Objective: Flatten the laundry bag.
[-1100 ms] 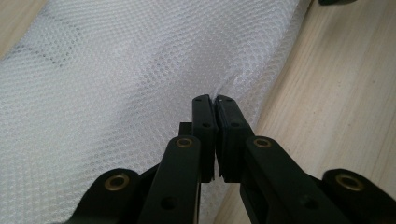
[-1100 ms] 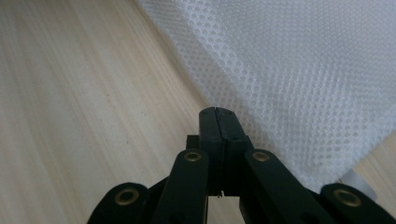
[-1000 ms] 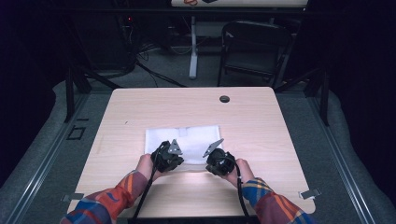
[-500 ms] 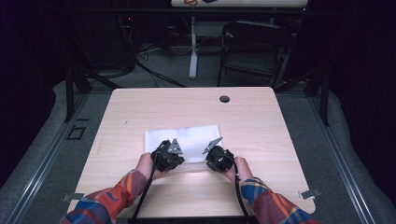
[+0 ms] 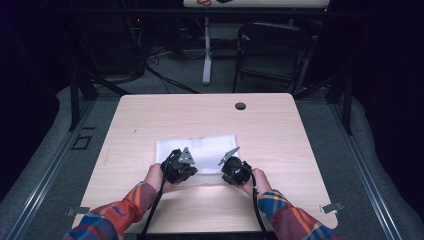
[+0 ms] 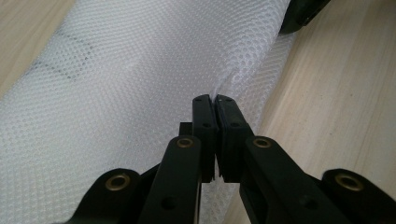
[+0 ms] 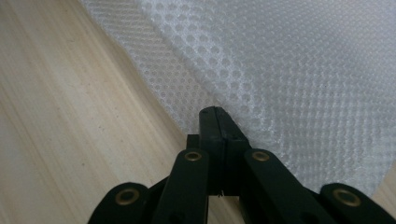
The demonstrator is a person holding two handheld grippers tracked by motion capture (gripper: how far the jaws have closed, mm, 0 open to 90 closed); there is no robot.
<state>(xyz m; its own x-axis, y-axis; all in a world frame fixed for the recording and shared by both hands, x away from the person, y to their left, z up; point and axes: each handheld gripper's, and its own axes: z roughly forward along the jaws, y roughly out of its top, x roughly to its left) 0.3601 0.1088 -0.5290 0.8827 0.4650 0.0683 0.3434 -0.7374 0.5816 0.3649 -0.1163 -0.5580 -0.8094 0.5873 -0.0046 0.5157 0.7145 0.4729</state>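
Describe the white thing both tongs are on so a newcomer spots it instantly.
On the light wooden table, look just ahead of the person's hands. A flat white mesh cloth lies there, its near edge pinched by the left tongs and right tongs; honeycomb holes mark it out.

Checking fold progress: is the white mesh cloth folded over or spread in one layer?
Folded: the white mesh cloth shows an upper layer over a lower one along its near edge on the light wooden table.

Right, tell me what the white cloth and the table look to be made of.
White cloth: looks like synthetic mesh fabric, matte and slightly see-through, with a regular grid of tiny holes; it puckers where both grippers pinch its near edge. Table: pale wood or wood-look laminate, smooth, with fine straight grain lines; which one can't be told.
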